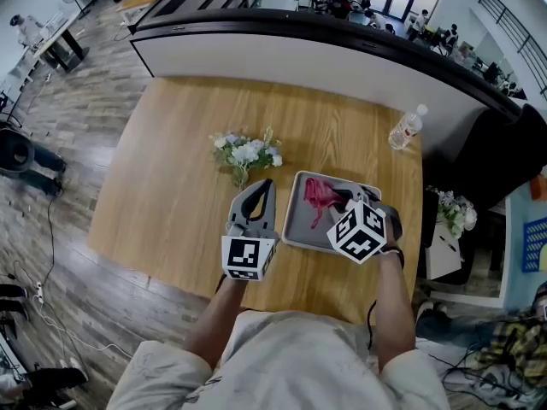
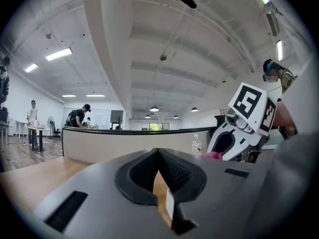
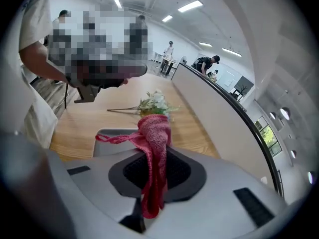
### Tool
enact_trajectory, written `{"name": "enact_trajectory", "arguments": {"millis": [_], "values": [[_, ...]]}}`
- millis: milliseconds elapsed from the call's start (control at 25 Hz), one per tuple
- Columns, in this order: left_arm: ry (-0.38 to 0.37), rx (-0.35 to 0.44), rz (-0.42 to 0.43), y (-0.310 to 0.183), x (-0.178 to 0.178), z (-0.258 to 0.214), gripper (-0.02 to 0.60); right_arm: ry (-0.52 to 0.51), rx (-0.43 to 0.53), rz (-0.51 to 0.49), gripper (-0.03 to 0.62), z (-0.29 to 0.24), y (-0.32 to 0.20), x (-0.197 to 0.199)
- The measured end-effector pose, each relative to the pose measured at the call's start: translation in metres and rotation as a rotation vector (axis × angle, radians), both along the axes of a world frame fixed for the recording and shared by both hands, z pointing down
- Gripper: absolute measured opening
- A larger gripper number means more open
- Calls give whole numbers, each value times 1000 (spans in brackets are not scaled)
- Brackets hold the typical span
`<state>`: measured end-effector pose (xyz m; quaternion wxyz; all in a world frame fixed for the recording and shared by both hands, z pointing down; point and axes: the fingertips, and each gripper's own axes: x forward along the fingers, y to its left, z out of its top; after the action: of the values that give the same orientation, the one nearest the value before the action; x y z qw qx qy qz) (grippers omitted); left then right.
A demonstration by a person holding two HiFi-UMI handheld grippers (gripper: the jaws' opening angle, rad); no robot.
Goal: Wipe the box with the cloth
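My right claw grips the pink knitted cloth, with the grey box just beyond its tips. My left claw is clenched on nothing, and the box is near its right side.

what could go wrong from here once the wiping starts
1. The right gripper pinches the cloth as a narrow bunch with a loose tail; it may slip out or wipe only a thin strip.
2. The left gripper is shut and empty beside the box, so nothing steadies the box; it might slide under the wiping.
3. The flowers lie near the box's far corner and could get pushed.
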<state>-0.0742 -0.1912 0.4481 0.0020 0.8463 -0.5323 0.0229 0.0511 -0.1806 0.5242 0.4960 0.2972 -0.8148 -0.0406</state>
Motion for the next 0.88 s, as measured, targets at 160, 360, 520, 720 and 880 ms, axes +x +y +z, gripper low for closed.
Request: {"name": "enact_trajectory", "arguments": {"millis": [160, 360, 520, 720, 880], "values": [[-6, -1, -15, 2, -7, 2, 14, -3, 24, -7, 64, 0, -18, -13], [-8, -10, -34, 3, -15, 6, 14, 9, 45, -15, 64, 10, -33, -27], [-6, -10, -47, 3, -20, 3, 14, 29, 42, -30, 64, 25, -40, -36], [-12, -12, -58, 6, -26, 5, 14, 17, 58, 0, 64, 41, -54, -44], [-15, -17, -65, 7, -29, 7, 14, 20, 57, 34, 64, 56, -67, -43]]}}
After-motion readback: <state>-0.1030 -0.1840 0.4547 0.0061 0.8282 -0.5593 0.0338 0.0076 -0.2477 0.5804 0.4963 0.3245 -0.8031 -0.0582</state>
